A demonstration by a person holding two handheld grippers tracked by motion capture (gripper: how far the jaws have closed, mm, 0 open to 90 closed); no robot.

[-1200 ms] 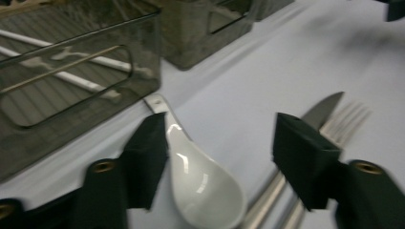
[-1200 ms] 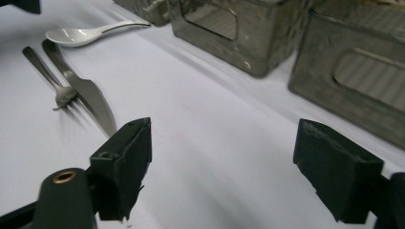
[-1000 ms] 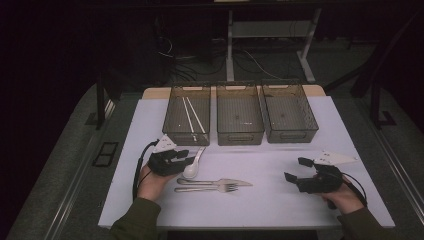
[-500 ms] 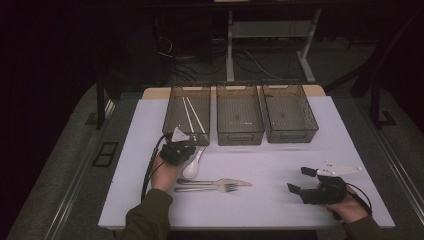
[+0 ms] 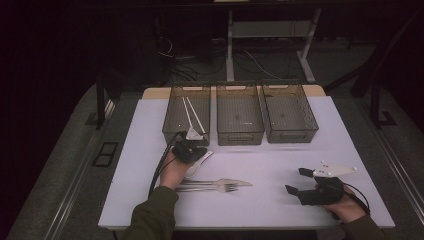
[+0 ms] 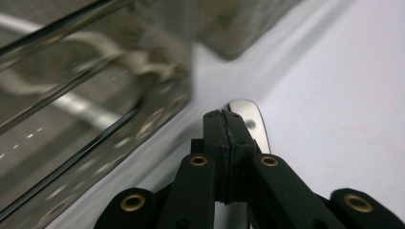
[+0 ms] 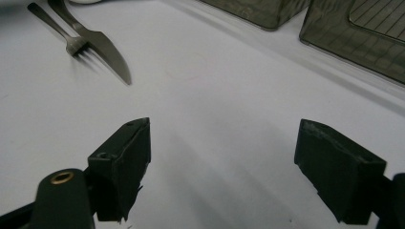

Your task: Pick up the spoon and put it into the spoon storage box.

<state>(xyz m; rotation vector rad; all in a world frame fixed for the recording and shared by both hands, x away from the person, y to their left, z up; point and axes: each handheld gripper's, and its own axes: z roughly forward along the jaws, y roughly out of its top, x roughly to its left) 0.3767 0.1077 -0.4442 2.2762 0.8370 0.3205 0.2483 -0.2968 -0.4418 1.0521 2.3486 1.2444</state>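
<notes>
A white table (image 5: 280,150) seen from above, with a person's two forearms coming in from the near edge, each hand holding black tongs.

The left tongs (image 5: 192,146) sit just in front of the leftmost of three dark bins (image 5: 187,131). Their jaws are clenched tight together. In the left gripper view (image 6: 223,119) the jaws meet with no gap, and a shiny spoon (image 6: 250,125) lies right behind their tips on the table. The jaws seem to pinch the spoon's handle end, though the view is too close and blurred to be sure. From above, the spoon (image 5: 200,162) runs from under these tongs back toward the person's hand, its bowl nearest the wrist.

Just behind the left hand, toward the person, a fork (image 5: 212,188) and a knife (image 5: 225,183) lie side by side, tips pointing toward the right tongs.

The bin beside the left tongs holds two pale chopsticks (image 5: 192,114). The middle bin (image 5: 239,134) and right bin (image 5: 290,132) lie farther to the right.

The right tongs (image 5: 297,181) rest well apart, near the table's near right corner, jaws released and wide, with bare table between them (image 7: 222,157).
</notes>
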